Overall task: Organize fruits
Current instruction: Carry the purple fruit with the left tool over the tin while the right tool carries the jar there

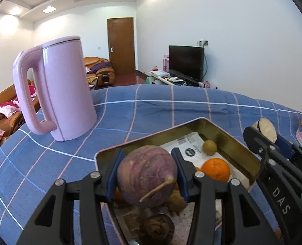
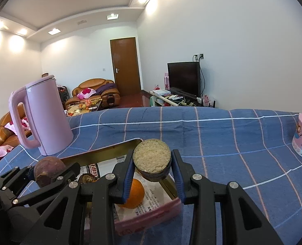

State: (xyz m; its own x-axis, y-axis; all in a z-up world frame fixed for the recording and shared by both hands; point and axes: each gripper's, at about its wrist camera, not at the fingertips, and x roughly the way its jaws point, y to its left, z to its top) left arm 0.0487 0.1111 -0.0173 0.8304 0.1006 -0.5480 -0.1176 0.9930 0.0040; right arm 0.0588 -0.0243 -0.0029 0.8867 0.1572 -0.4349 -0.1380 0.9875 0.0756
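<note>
Left tool [image 1: 146, 175]: I grip a purple root [image 1: 146, 175] over the tin [image 1: 240, 143].
Right tool [image 2: 152, 163]: clenched on cut root [image 2: 152, 159].
Tin: orange [image 1: 216, 168], small brown fruit [image 1: 209, 147].

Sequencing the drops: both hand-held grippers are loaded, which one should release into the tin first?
Left, probably. The left hand-held gripper holds the purple fruit directly above the tin. The right hand-held gripper holds its cut piece over the tin's far corner, nearer the rim.
</note>
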